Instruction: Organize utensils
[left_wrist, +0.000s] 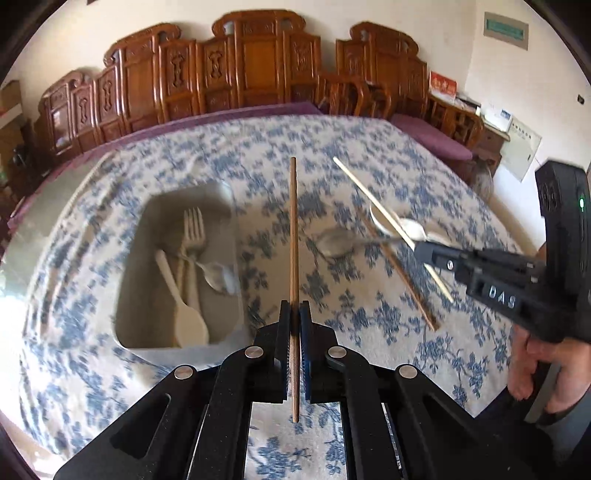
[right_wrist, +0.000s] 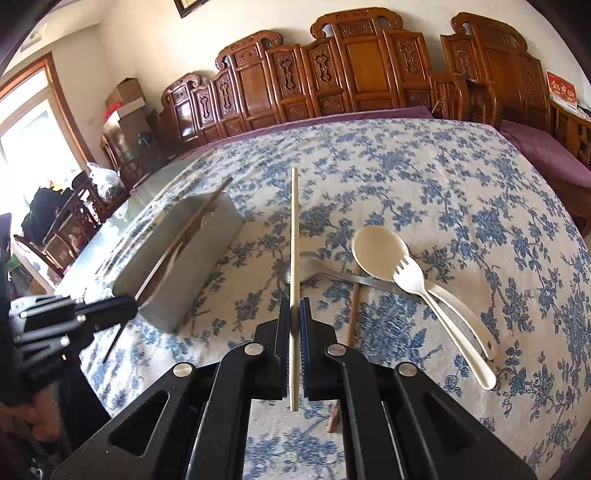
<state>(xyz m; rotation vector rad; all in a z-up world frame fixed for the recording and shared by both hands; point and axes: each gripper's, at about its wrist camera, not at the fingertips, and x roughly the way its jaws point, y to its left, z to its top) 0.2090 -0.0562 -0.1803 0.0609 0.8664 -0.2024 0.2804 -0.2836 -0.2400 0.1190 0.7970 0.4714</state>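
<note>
My left gripper (left_wrist: 294, 314) is shut on a brown chopstick (left_wrist: 293, 236), which points straight ahead above the flowered tablecloth. Left of it lies a grey bin (left_wrist: 147, 229) with forks and spoons inside. My right gripper (right_wrist: 294, 310) is shut on a pale chopstick (right_wrist: 294, 229), also lifted off the table. Under and right of it lie a metal spoon (right_wrist: 306, 267), a cream spoon (right_wrist: 380, 251), a cream fork (right_wrist: 410, 277) and another brown chopstick (right_wrist: 352, 314). The left gripper (right_wrist: 129, 306) shows at the left edge of the right wrist view, near the bin (right_wrist: 199, 280).
A blue-and-white flowered cloth (right_wrist: 406, 166) covers the table. Carved wooden chairs (left_wrist: 258, 62) line the far side. A hand (left_wrist: 543, 365) holds the right gripper (left_wrist: 424, 251) at the right edge of the left wrist view.
</note>
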